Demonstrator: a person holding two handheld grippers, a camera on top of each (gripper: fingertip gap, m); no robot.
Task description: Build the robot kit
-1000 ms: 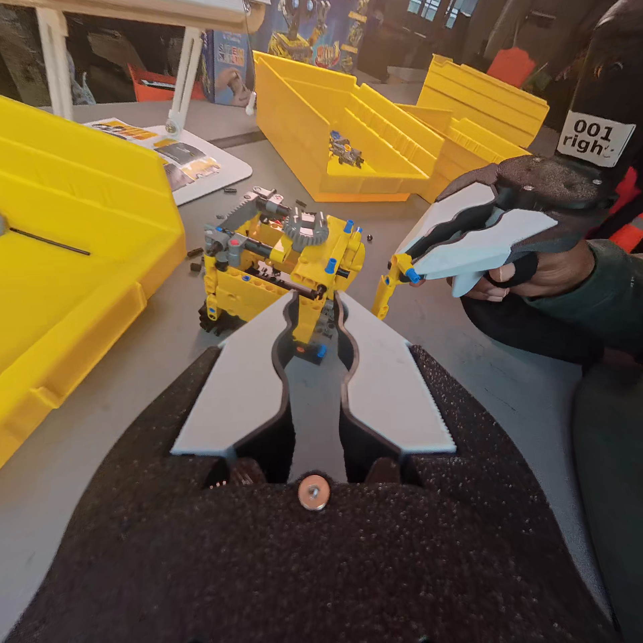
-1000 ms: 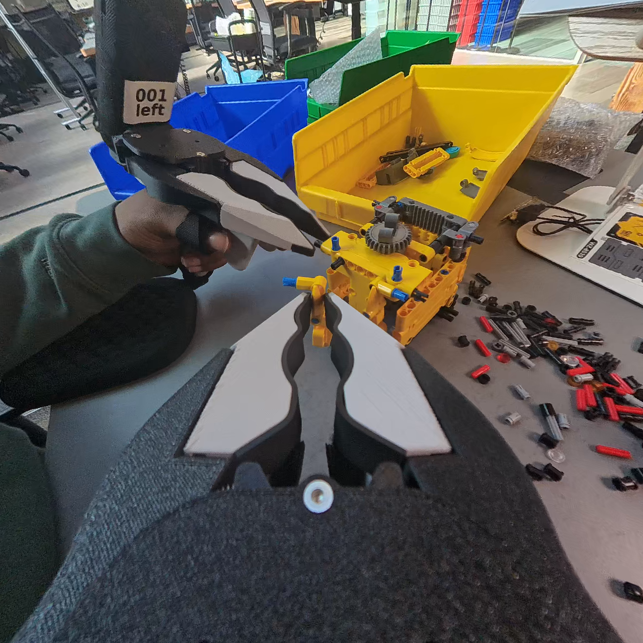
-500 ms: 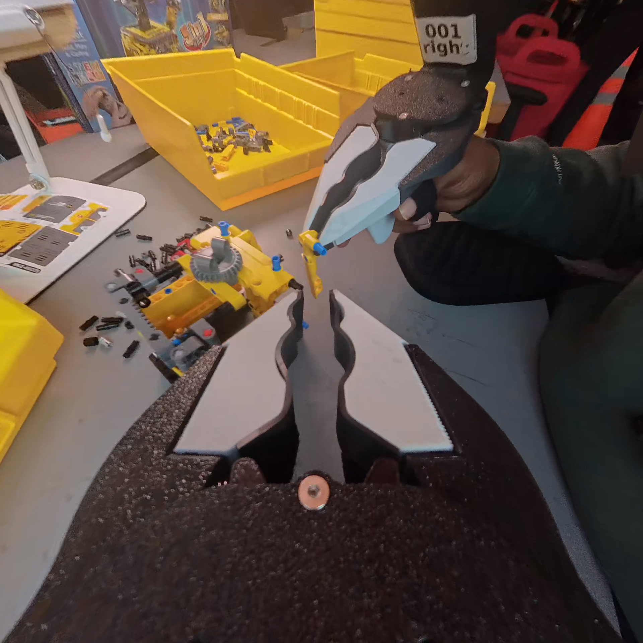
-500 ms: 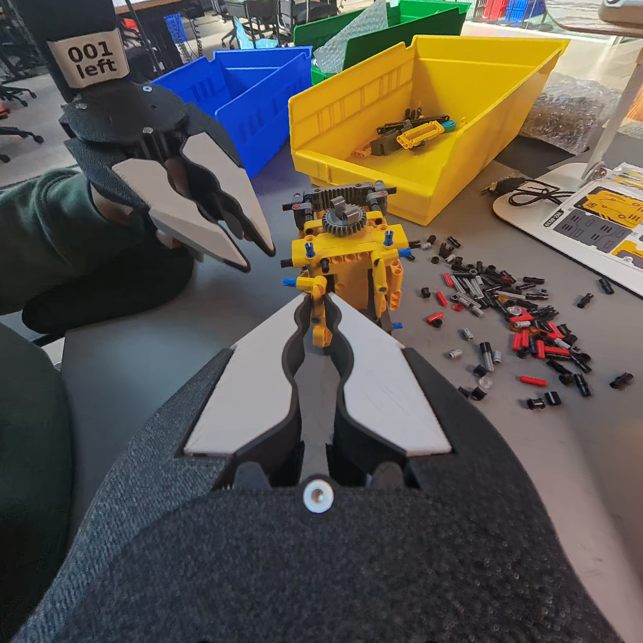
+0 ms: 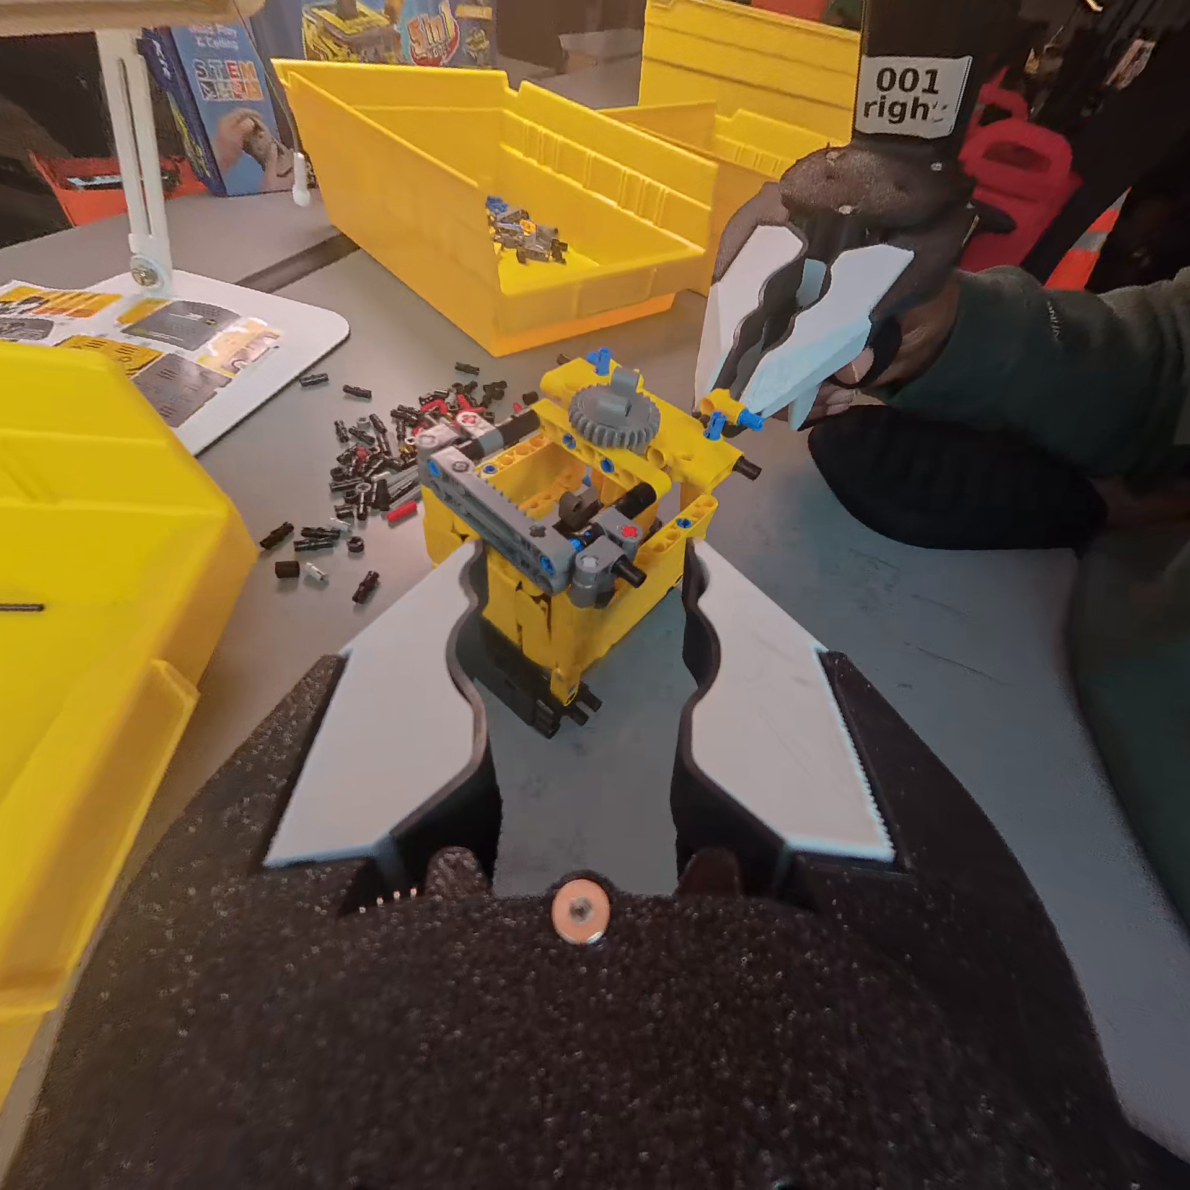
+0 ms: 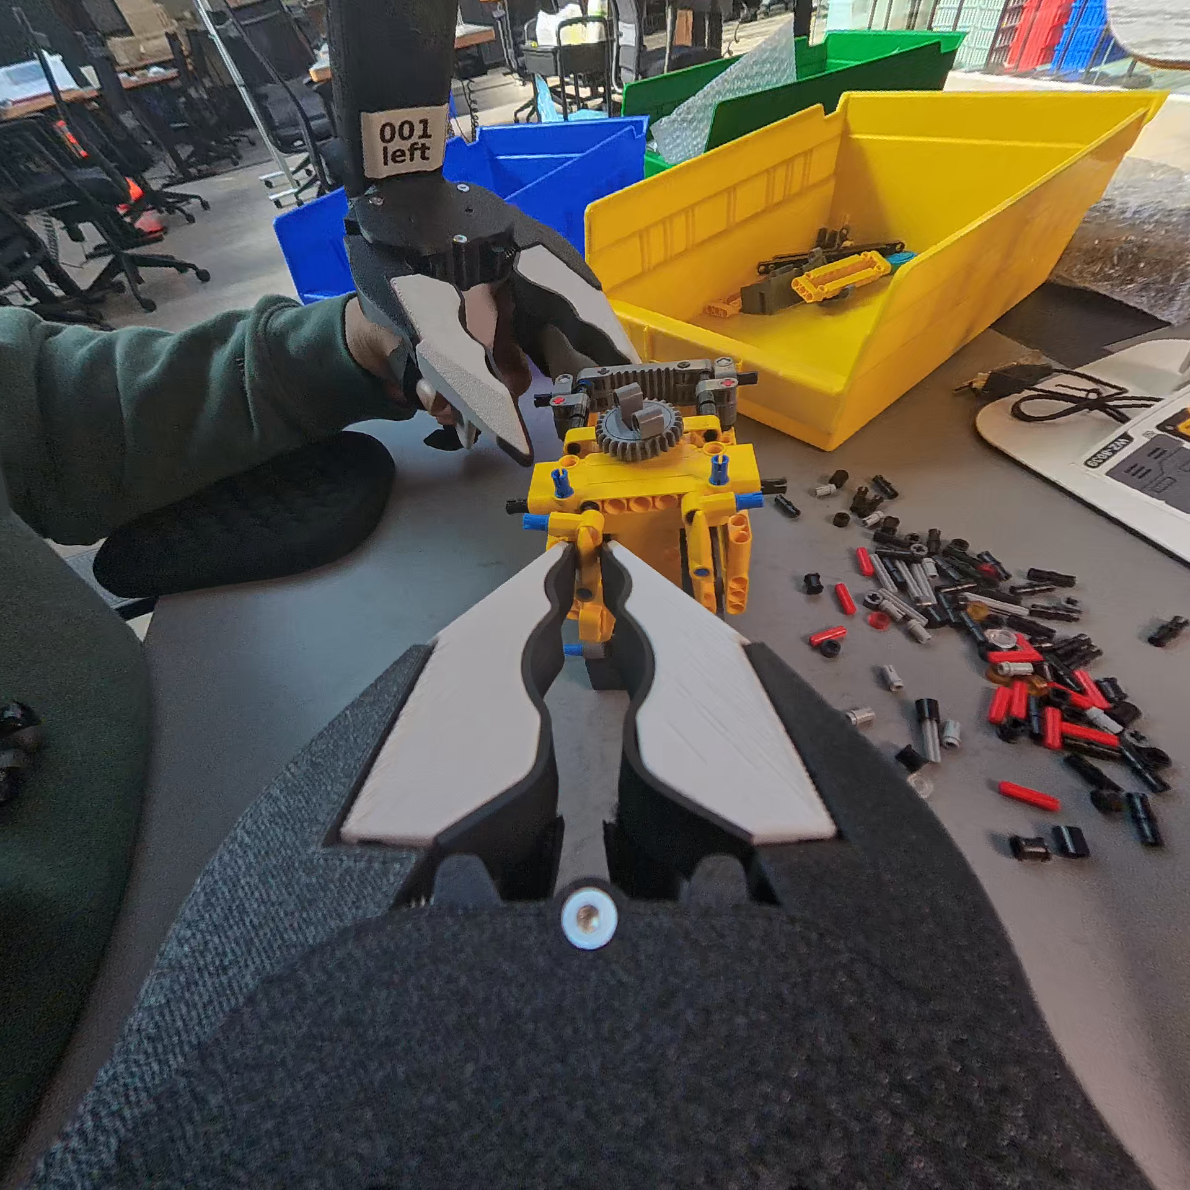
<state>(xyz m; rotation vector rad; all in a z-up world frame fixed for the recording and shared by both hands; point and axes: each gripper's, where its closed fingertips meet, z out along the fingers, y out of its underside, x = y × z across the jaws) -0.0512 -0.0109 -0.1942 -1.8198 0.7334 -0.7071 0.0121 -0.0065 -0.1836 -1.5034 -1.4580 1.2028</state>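
Pinching a small yellow piece (image 6: 589, 579), the right gripper (image 6: 587, 546) meets the toy block model (image 5: 579, 509); the left gripper (image 5: 579, 554) gapes wide around its probably light, breakable sides.

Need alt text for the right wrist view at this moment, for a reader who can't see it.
The right hand-held gripper is shut on a small yellow beam piece, held against the yellow brick model on the grey table. The open left hand-held gripper hovers behind; loose pins lie right.
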